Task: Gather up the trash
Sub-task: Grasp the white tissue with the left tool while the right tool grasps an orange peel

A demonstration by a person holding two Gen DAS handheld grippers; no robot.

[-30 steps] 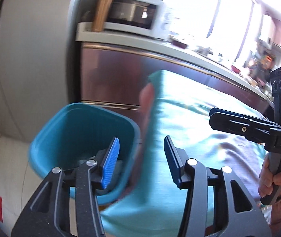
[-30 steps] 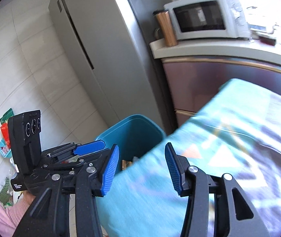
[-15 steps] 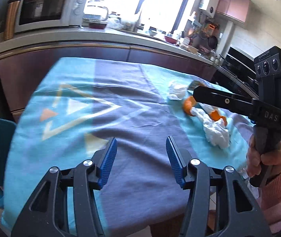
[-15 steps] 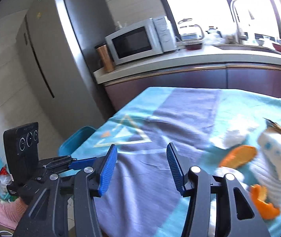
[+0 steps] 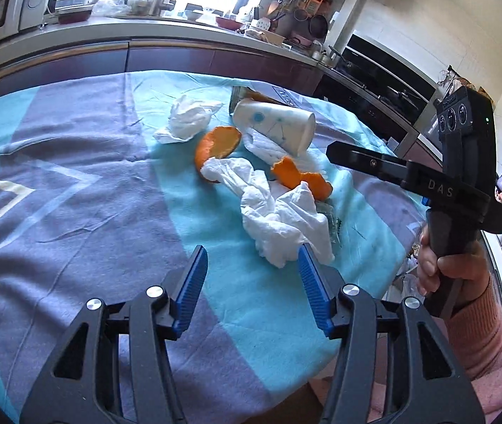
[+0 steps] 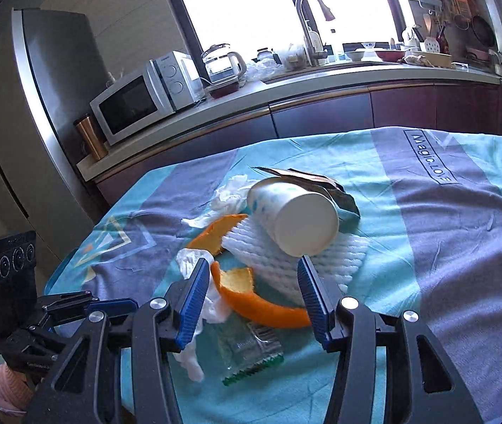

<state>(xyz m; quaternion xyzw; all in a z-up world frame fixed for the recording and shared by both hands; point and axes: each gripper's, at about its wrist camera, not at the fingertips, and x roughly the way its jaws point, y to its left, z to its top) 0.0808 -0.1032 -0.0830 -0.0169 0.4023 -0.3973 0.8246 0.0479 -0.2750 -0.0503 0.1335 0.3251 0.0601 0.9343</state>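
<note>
Left gripper (image 5: 252, 275) hangs with jaws apart and empty; right gripper (image 6: 254, 291) likewise gapes, holding nothing; trash pile on the tablecloth (image 5: 74, 212): paper cup (image 6: 291, 217) at 12 o'clock, orange peel (image 6: 251, 300) between the right gripper's fingers, crumpled tissue (image 5: 282, 222) at 1 o'clock off the left gripper

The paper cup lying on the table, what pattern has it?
White with small blue dots, clearest in the left wrist view.

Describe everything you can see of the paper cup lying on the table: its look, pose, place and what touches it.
The paper cup is white with small blue-green dots and thin lines, seemingly plain paper. It lies tipped on its side amid the trash, its flat closed base facing the right wrist camera. It rests on a ribbed white foam sheet, with a dark foil wrapper behind it, crumpled tissue and orange peel beside it. Neither claw touches it.
</note>
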